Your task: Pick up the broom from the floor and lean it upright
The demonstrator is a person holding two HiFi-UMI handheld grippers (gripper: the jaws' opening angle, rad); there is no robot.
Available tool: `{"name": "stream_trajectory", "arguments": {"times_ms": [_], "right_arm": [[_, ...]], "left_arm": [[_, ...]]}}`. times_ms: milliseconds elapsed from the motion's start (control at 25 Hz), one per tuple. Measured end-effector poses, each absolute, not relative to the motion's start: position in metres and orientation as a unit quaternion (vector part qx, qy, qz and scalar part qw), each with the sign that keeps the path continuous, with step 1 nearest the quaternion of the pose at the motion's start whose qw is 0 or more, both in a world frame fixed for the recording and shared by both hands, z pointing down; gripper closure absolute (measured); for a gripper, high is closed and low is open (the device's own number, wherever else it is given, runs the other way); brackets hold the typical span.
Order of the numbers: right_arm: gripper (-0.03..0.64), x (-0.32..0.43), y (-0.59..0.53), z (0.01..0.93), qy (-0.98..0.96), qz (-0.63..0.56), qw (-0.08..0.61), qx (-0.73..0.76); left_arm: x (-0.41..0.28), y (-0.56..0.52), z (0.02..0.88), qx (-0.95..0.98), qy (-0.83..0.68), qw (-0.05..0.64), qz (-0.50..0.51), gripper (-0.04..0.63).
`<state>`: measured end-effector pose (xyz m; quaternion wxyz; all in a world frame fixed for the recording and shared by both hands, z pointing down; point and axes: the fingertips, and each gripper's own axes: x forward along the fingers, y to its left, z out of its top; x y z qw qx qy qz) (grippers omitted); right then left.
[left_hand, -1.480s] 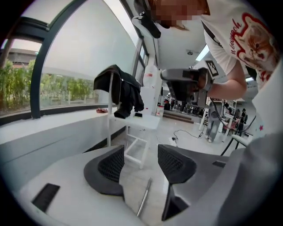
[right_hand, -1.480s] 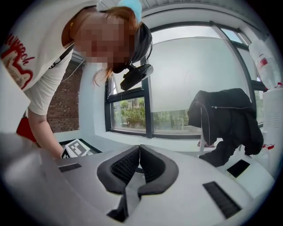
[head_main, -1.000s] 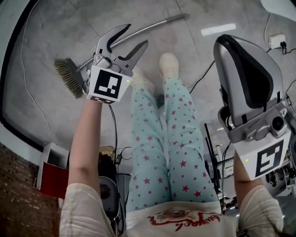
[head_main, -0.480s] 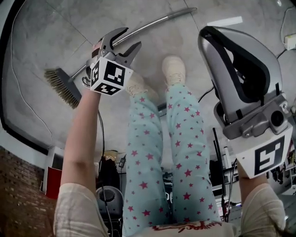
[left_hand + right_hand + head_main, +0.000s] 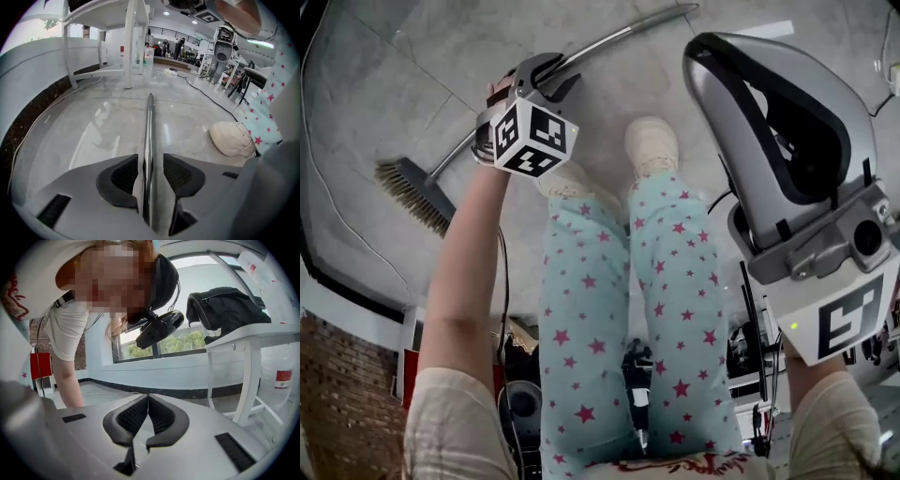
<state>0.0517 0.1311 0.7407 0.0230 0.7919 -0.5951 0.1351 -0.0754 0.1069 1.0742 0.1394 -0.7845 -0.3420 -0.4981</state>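
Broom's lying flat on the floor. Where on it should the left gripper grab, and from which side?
Take the metal handle, not the bristle head: it is a thin straight rod flat on the floor, so come from above, jaws straddling it crosswise. The left gripper sits that way now, jaws closing with the handle between them.

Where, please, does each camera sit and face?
Head view: head-mounted, down onto the broom; arms, legs show.
Left gripper view: on left hand-held gripper, along the broom handle between closing jaws; shoe shows.
Right gripper view: on shut right hand-held gripper, toward a window; person's arm shows.
Shared: broom handle, head and left views.
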Motion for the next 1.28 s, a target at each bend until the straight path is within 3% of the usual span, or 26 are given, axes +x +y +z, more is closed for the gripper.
{"name": "stream_trajectory", "arguments": {"times_ms": [640,800,1000,1280], "right_arm": [[0.592,0.057,0.132,0.740,-0.579,0.144,0.019,0.802],[0.592,0.063,0.127,0.741,-0.564,0.167,0.029,0.808],[0.592,0.043,0.108,0.766,-0.557,0.238,0.102,0.789],[0.592,0.042,0.095,0.726,-0.553,0.268,0.105,0.782]], "left_arm": [[-0.079,0.111,1.088,-0.762,-0.336,0.161,-0.529,0.500],[-0.073,0.112,1.067,-0.768,-0.341,0.155,-0.520,0.502],[-0.062,0.102,1.032,-0.786,-0.337,0.143,-0.497,0.502],[-0.049,0.083,0.968,-0.824,-0.304,0.129,-0.461,0.502]]}}
